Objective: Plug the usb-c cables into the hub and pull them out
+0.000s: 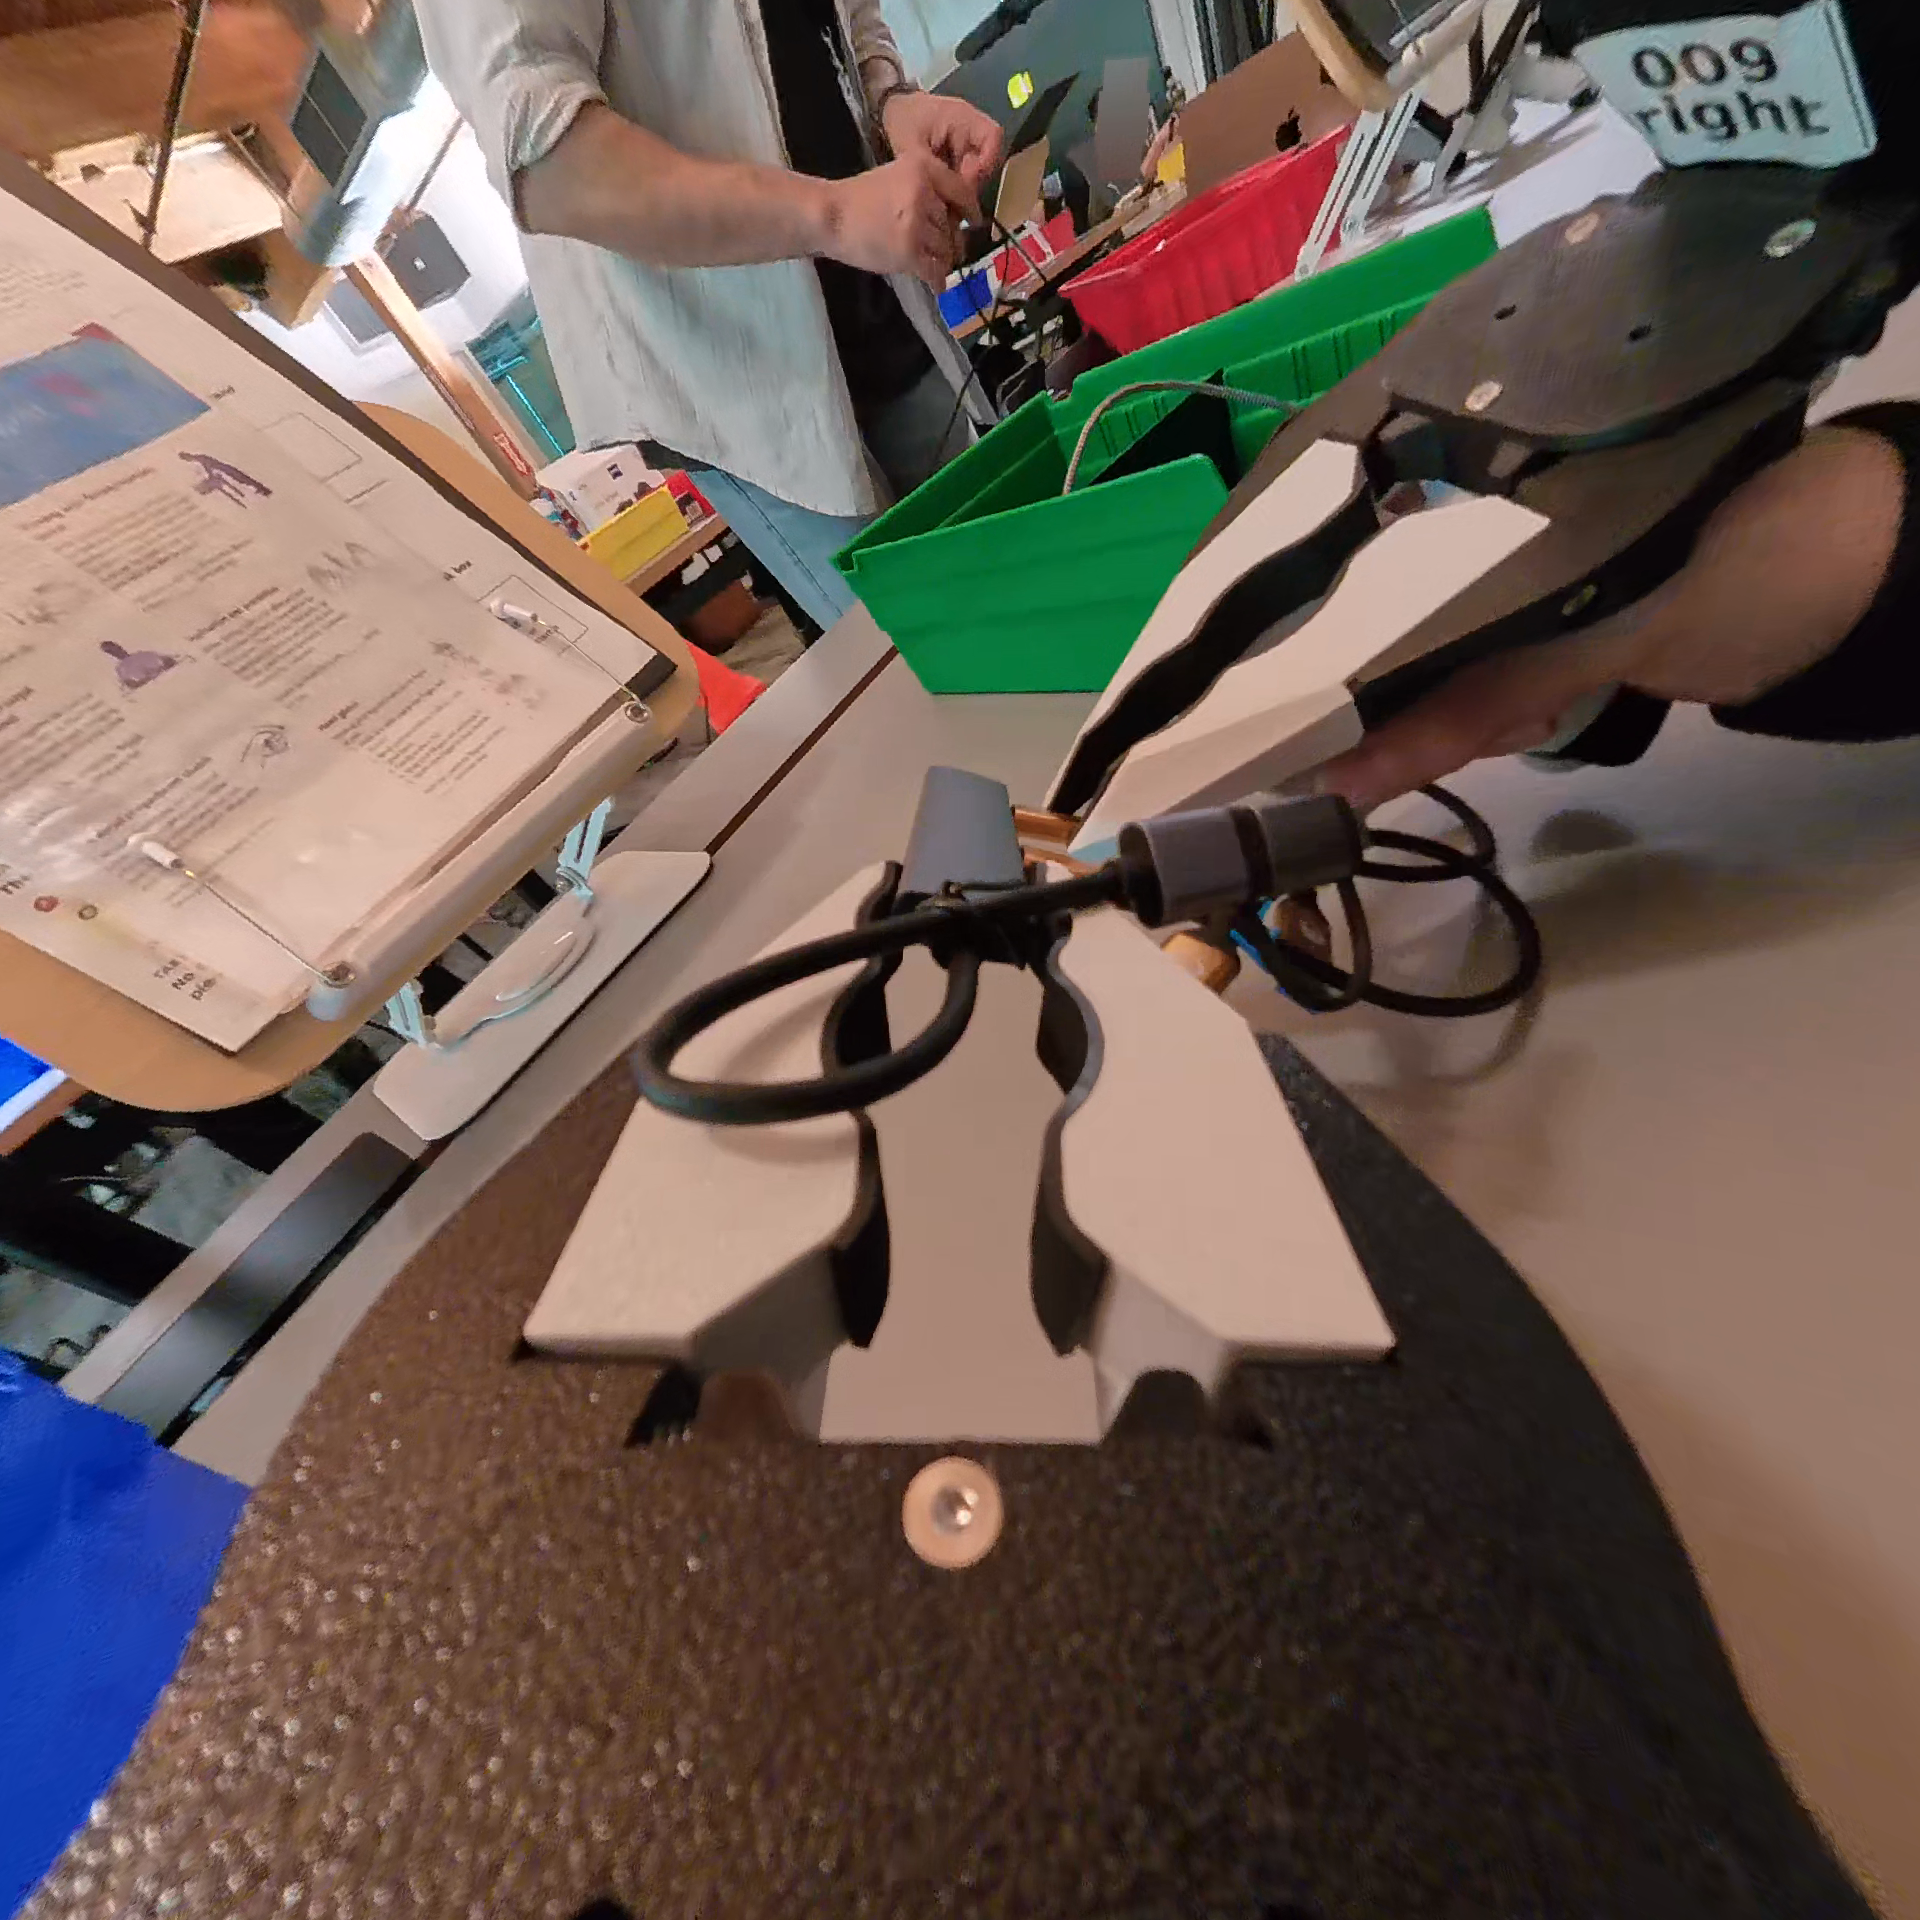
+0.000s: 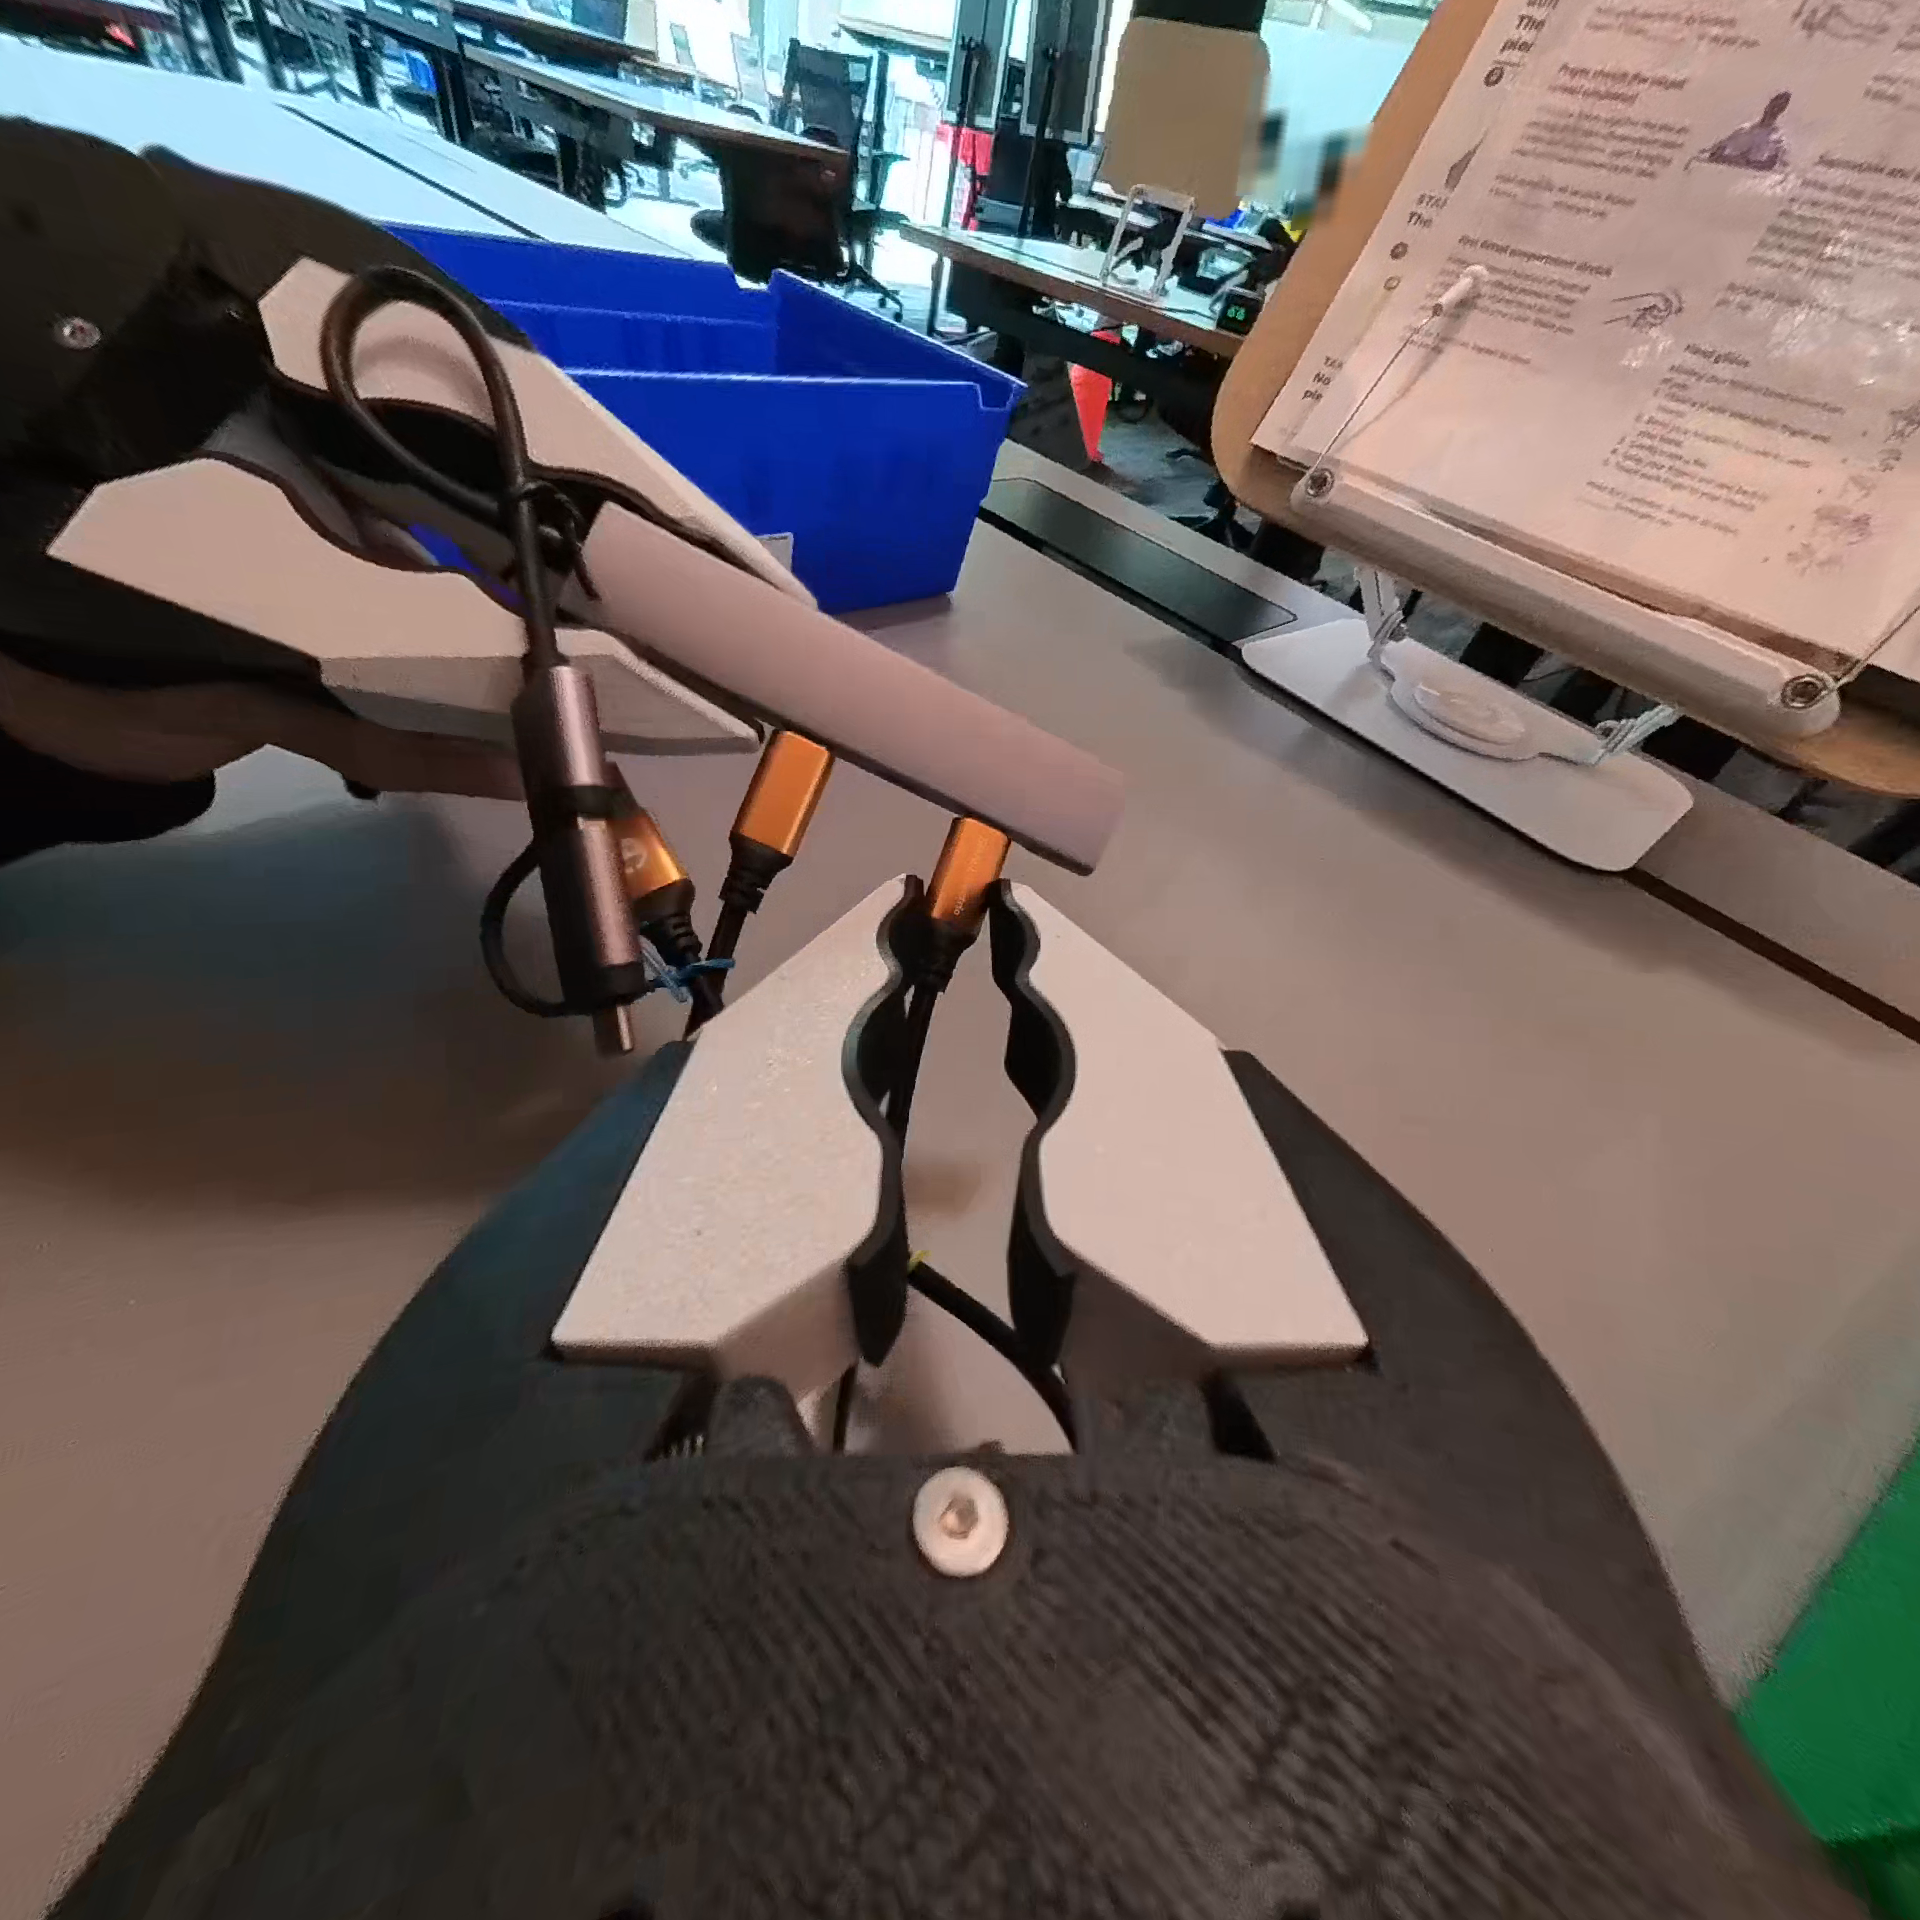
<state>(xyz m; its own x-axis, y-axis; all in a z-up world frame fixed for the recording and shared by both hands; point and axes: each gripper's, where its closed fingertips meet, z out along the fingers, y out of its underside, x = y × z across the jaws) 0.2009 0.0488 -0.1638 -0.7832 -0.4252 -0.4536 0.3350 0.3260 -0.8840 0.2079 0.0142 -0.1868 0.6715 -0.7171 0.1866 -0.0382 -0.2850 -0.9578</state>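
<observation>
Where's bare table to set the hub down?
Bare table lies right of the right gripper, short of the document stand. Crowded to its left: hub, orange plugs, dangling adapter, left gripper.

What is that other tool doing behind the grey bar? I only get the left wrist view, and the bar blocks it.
Observer: In the right wrist view, the right gripper has its fingers closed on an orange plug that meets the underside of the hub.
Operator: Is that the only cable plugged in?
Observer: No, a second orange plug sits in the hub beside it.
Operator: Any more?
Observer: A third orange plug hangs lower, next to a grey connector, apparently not in the hub.
</observation>
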